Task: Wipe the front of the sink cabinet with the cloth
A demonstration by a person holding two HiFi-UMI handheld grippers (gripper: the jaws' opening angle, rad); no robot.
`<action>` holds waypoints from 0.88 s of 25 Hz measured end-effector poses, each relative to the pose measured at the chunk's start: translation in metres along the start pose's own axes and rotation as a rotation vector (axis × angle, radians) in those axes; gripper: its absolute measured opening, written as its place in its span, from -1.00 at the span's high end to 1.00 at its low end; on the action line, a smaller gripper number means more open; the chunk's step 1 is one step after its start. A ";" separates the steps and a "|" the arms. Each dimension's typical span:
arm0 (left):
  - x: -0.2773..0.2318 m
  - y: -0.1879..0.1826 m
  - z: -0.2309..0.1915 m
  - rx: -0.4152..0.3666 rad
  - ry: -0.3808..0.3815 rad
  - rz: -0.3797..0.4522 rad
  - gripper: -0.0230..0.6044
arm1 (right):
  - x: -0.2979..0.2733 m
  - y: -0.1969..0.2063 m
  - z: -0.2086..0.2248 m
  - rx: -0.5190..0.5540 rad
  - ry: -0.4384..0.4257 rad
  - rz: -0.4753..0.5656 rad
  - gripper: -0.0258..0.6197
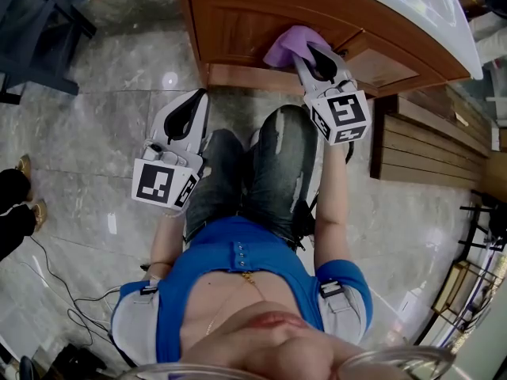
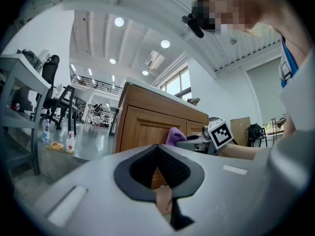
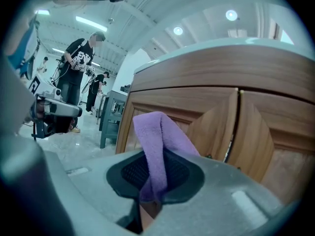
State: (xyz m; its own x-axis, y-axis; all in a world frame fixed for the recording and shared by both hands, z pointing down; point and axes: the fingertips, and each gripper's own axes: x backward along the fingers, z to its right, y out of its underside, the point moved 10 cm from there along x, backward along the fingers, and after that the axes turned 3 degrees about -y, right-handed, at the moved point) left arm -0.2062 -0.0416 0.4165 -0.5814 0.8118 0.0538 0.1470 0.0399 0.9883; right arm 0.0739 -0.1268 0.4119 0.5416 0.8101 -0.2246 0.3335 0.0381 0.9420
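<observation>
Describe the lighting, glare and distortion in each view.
Head view: even light, one glare spot on the glossy floor, fisheye curving the edges of the sink cabinet. Left gripper view: ceiling lights blown out, dark vignette in the corners. Right gripper view: cool bluish cast, the purple cloth near and sharp, far people soft.

Two tongs are showing: left tongs and right tongs. One cloth is hanging in the right tongs. One cabinet, standing just ahead, is showing two doors.
</observation>
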 end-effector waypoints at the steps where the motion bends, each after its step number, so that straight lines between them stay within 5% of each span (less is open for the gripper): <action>1: 0.000 0.000 0.000 0.001 0.000 0.000 0.93 | -0.001 0.003 -0.001 -0.001 -0.002 -0.013 0.75; 22: 0.007 0.001 -0.007 0.014 -0.019 0.004 0.93 | -0.016 0.018 -0.019 0.029 0.045 -0.151 0.75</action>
State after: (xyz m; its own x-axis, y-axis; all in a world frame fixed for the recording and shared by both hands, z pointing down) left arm -0.2157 -0.0404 0.4185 -0.5656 0.8229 0.0552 0.1607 0.0443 0.9860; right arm 0.0566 -0.1285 0.4369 0.4486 0.8221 -0.3506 0.4311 0.1446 0.8907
